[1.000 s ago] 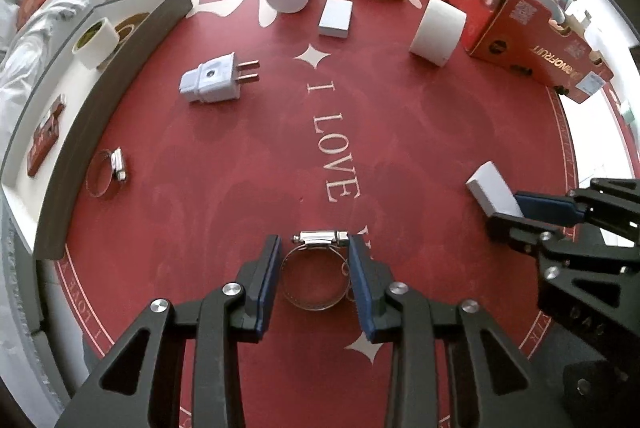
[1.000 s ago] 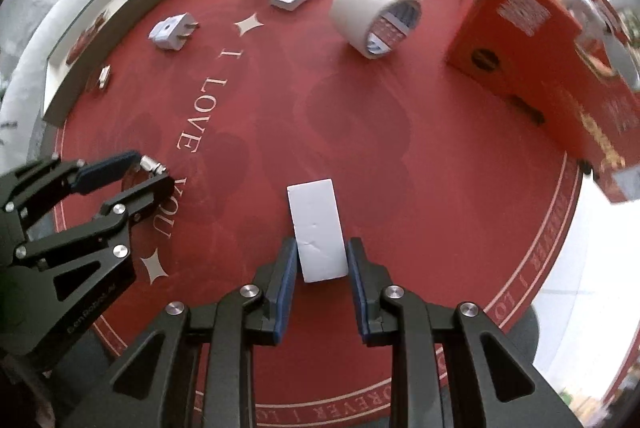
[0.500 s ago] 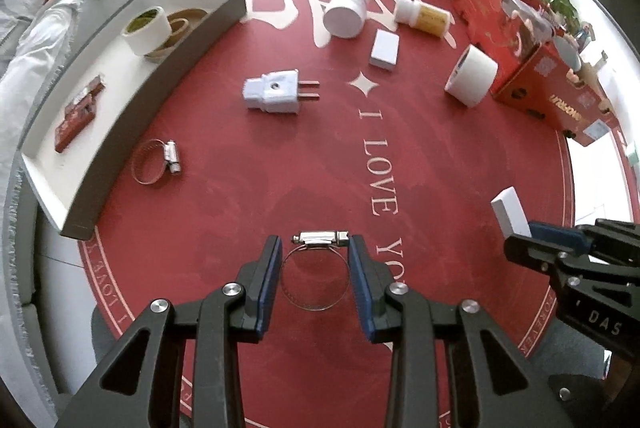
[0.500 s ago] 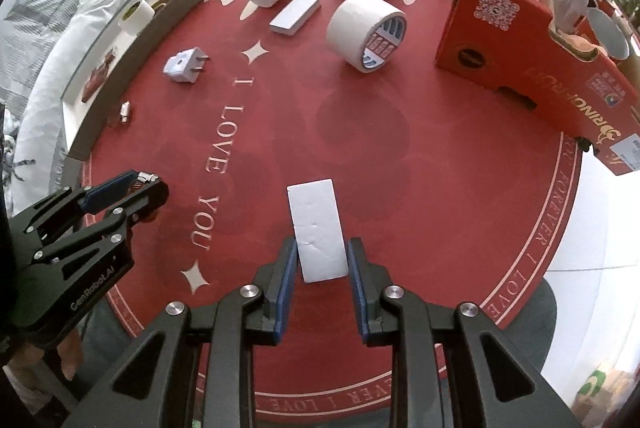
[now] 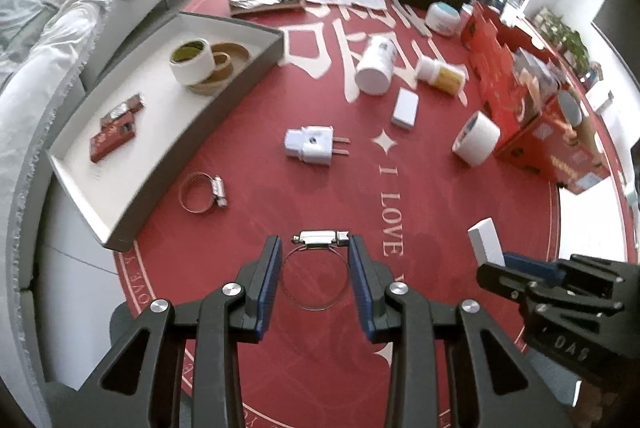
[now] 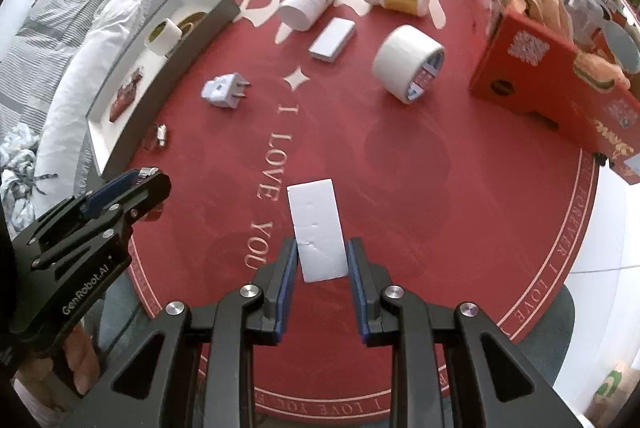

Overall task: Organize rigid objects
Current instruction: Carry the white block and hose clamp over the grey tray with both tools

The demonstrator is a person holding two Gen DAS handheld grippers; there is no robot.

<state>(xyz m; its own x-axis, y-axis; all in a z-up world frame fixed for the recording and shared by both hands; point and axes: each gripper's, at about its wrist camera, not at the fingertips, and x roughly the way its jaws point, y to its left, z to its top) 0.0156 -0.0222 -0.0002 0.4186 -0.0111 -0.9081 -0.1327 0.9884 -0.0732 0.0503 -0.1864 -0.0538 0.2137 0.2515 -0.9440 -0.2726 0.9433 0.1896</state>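
My left gripper [image 5: 314,270] is shut on a metal hose clamp [image 5: 320,239], its wire ring held between the blue pads above the red round tablecloth [image 5: 280,196]. My right gripper [image 6: 322,268] is shut on a flat white block [image 6: 317,228], lifted off the cloth; the same white block [image 5: 486,242] shows at the right of the left wrist view. A grey tray with a white floor [image 5: 160,96] lies at the left, holding tape rolls and small red packets. The left gripper [image 6: 136,184] shows at the left edge of the right wrist view.
On the cloth lie a second hose clamp [image 5: 200,190], a white plug adapter [image 5: 310,144], a small white box [image 5: 405,108], two white bottles [image 5: 374,66], a white tape roll [image 5: 476,142] and a cream jar [image 5: 442,18]. An orange carton [image 6: 556,84] stands at the right.
Both grippers have risen with their loads, the left one more, so the table looks farther away. The clamp and the white block keep their places between the pads.
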